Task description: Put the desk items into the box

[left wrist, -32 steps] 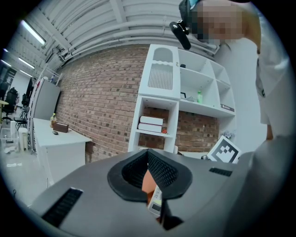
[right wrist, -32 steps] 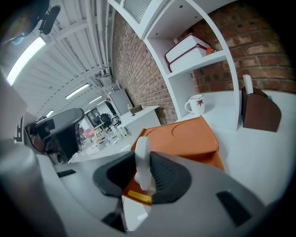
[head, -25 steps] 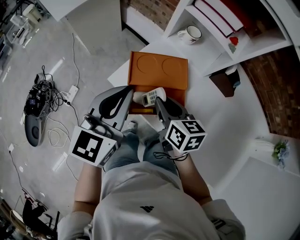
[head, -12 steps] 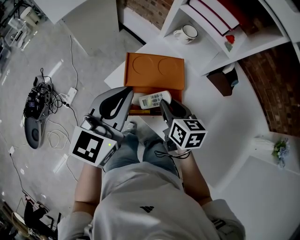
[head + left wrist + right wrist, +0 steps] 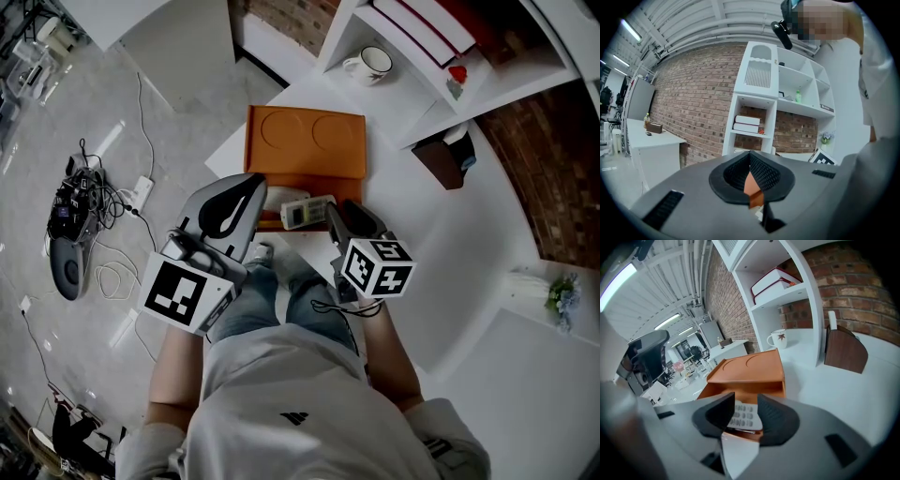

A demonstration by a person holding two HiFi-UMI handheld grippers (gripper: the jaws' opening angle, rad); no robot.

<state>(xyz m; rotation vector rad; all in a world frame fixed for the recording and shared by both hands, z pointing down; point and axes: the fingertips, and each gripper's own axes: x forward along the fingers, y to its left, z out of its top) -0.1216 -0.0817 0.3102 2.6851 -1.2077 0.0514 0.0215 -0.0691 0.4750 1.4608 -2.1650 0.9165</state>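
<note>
White surface (image 5: 422, 234) runs from the seated person's knees out to a shelf unit (image 5: 441, 56) at far right. A mug (image 5: 368, 62) sits in the unit's lower bay, well apart from the work. Orange box (image 5: 305, 141) stands on the surface straight ahead, lid thrown back flat on the far side, open tray toward the person. Left gripper (image 5: 255, 186) is at the box's near left corner with jaws closed together and nothing between them; its own view shows only a sliver of orange past the tips. Right gripper (image 5: 337, 216) is at the box's near right, angled down toward the tray. Its jaws have just been opening and now stand wide. White remote (image 5: 743, 416) shows in the gap just past the tips, the pads not pressing on it. The remote lies in the tray against the near wall; whether it sits flat or propped on that wall cannot be told. Its long axis runs left to right along the near wall, crosswise to the right gripper's line. It lies just beyond and slightly left of the right gripper, which is the nearer one. Judgement: the remote looks released, so the next move would be a straight pull back toward the person, clear of the near wall.
</note>
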